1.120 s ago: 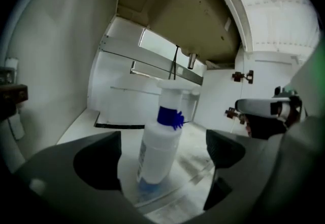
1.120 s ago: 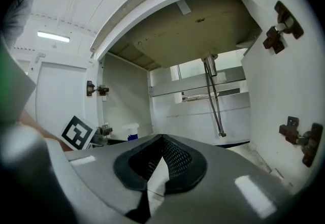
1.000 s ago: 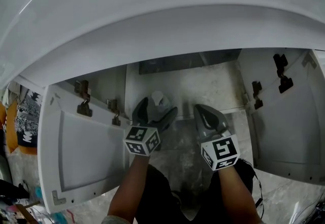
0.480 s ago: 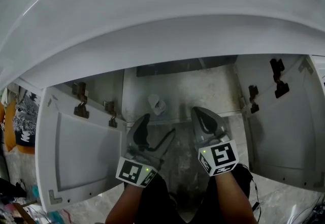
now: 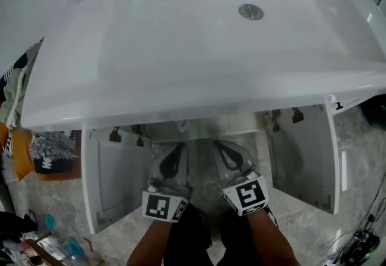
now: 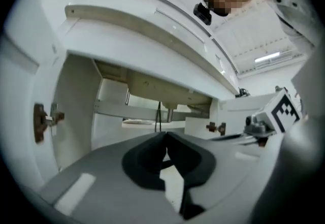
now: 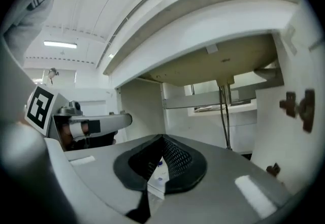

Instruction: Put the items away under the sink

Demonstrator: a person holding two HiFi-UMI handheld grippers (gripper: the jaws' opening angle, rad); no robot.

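Head view: left tongs (image 5: 180, 149) just snapped shut on nothing, pulled up out of open cabinet (image 5: 120, 174); white item left inside, now hidden under sink (image 5: 181, 29) rim; right tongs (image 5: 218, 147) closed, empty. Next item likely due.

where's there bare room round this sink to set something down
Bare: the sink basin around its drain, and the floor tiles beside the right cabinet door, short of the cables. Crowded: the floor left of the left door, with fabric and small clutter.
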